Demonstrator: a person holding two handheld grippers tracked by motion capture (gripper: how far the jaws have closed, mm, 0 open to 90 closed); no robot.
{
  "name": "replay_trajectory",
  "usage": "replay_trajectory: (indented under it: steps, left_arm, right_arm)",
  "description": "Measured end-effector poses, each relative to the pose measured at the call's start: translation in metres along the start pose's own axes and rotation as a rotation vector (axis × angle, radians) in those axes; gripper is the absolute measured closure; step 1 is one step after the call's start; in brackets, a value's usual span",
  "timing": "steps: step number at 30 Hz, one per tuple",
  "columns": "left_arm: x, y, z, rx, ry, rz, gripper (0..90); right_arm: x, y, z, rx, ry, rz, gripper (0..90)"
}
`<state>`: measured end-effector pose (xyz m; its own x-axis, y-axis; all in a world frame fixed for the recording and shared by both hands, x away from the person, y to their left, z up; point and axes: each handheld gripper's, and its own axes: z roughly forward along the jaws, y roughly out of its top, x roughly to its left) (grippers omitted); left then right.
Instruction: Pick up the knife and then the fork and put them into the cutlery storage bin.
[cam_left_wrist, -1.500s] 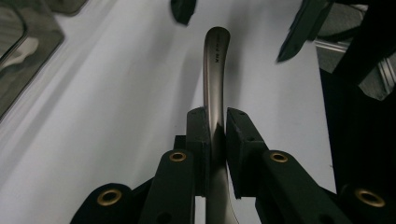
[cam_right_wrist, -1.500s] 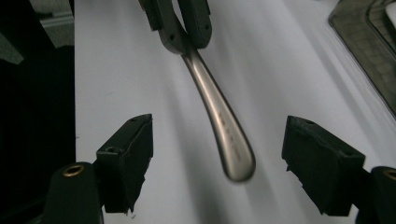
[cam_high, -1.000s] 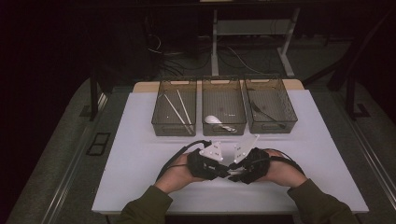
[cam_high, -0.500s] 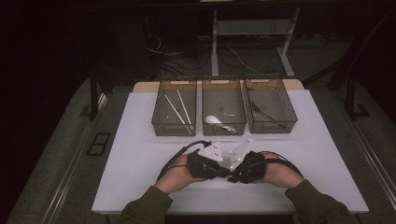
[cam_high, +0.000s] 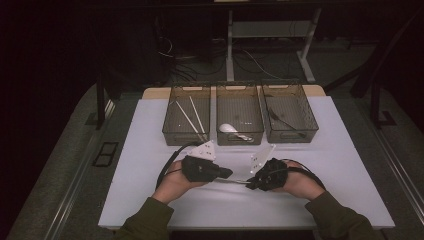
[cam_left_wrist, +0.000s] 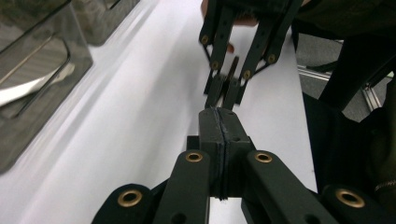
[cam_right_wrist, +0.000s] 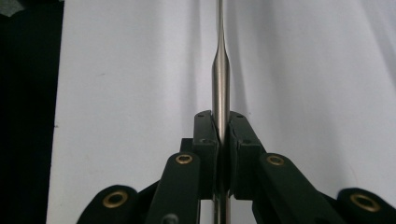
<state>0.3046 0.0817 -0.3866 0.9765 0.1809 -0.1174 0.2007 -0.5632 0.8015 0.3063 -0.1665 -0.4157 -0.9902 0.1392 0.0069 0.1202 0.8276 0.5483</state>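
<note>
The left hand-held gripper (cam_high: 226, 173) has its jaws pressed together, apparently on the near tip of a slim metal utensil handle (cam_right_wrist: 220, 74), though what it pinches is too thin to tell. The handle lies level just above the white desk (cam_high: 150, 150), its long axis running left to right between the grippers. The right hand-held gripper (cam_high: 250, 183), jaws just closed, is clamped on its other end; no writing is readable.

High overhead view forward-down; 2 close gripper views, shared white table (cam_high: 150, 150).
</note>
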Motion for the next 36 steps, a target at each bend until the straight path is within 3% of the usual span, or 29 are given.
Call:
replay_trajectory:
  steps: [10,24,28,36]
  left_arm:
    - [-0.001,-0.023,-0.015,-0.014,0.067,-0.061,69.7]
    - [-0.009,-0.064,-0.035,-0.040,0.201,-0.096,38.9]
    - [-0.011,-0.073,-0.038,-0.050,0.257,-0.117,26.9]
    - [-0.012,-0.085,-0.040,-0.056,0.319,-0.172,4.9]
  right_arm:
    - [-0.003,-0.012,-0.014,-0.031,-0.023,0.061,83.4]
    - [-0.018,-0.028,-0.037,-0.092,-0.062,0.140,83.3]
    - [-0.021,-0.031,-0.044,-0.108,-0.077,0.168,83.3]
    - [-0.029,-0.040,-0.060,-0.143,-0.120,0.248,83.3]
